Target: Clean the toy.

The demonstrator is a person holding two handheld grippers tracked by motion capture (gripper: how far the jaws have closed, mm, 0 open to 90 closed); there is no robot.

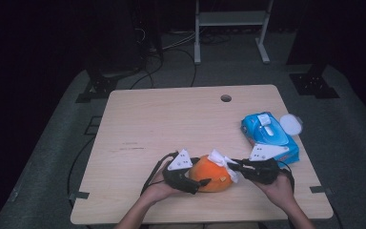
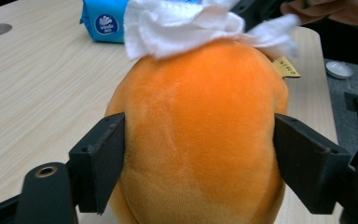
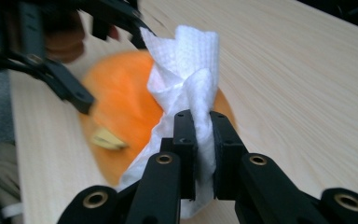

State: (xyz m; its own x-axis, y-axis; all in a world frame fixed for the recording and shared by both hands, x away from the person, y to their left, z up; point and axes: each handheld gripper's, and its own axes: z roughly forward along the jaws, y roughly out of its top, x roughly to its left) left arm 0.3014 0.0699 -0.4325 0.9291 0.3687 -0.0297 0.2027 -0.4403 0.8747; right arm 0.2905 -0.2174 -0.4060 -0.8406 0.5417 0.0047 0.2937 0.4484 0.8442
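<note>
The orange plush toy (image 1: 210,175) lies on the wooden bench (image 1: 171,124), near its front edge. The left gripper (image 2: 199,154) clamps the toy on both sides. The right gripper (image 3: 202,140) pinches a white wet wipe (image 3: 186,70) that rests against the toy. A blue wipes pack (image 1: 269,136) lies near on the right.

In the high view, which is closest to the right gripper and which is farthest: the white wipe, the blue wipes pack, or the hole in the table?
1. White wipe: pinched in the right gripper.
2. Blue wipes pack: just behind it, right side.
3. Table hole: far edge.
</note>
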